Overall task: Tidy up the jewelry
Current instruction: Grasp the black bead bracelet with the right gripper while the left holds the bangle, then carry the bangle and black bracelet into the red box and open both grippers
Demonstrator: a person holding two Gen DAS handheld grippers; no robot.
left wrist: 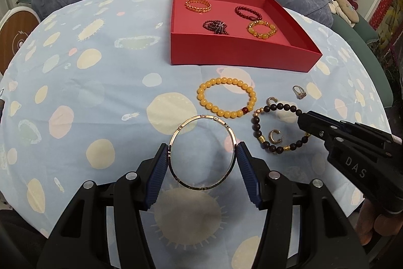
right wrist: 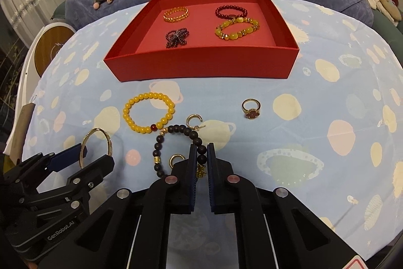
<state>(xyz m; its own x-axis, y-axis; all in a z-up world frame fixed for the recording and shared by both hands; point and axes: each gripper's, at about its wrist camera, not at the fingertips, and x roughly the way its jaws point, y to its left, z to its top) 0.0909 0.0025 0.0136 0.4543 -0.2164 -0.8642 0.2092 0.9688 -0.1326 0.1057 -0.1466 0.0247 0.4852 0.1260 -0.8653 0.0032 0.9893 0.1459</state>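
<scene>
Near the counter's front edge, the left gripper clasps the gold bangle while the right gripper pinches the dark bead bracelet, seemingly clear of the earrings, so lift both slowly toward the red box.

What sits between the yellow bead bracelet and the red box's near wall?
Nothing: only bare patterned cloth lies between the yellow bead bracelet and the red box. Both wrist views show it.
</scene>
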